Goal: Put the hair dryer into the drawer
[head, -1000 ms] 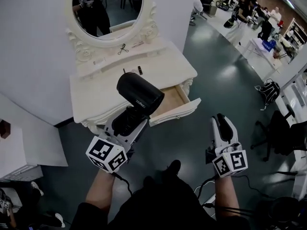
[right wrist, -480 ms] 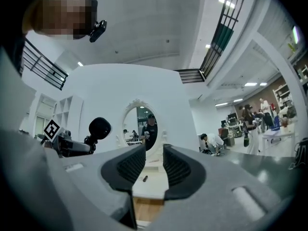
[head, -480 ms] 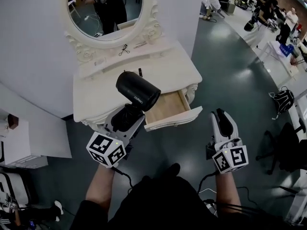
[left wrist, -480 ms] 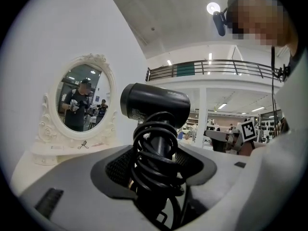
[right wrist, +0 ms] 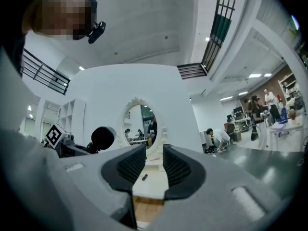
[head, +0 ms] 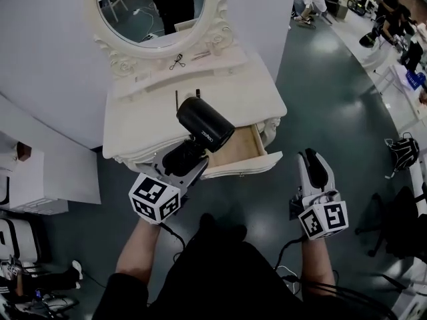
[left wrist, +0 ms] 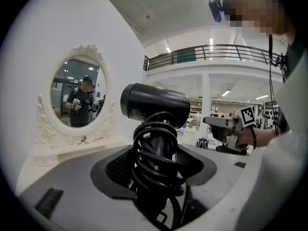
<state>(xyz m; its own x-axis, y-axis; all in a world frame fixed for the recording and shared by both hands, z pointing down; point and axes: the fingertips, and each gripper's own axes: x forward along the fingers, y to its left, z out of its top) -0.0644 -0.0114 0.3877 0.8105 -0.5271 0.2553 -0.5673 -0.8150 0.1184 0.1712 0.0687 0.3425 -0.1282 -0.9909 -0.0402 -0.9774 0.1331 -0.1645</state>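
Near one open drawer [head: 239, 144], left gripper [head: 181, 160] clamps one hair dryer [head: 205, 125].

The hair dryer [head: 205, 124], in the left gripper [head: 176, 163], hangs over the drawer's [head: 241, 145] left end.

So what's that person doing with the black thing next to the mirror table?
A person is putting a hair dryer away. The left hand-held gripper is clamped on its handle, which has the cord wrapped round it, and holds it in the air above the white dressing table, beside the open drawer. It is not in the drawer yet. The right hand-held gripper waits off to the side, its jaws slightly apart and holding nothing.
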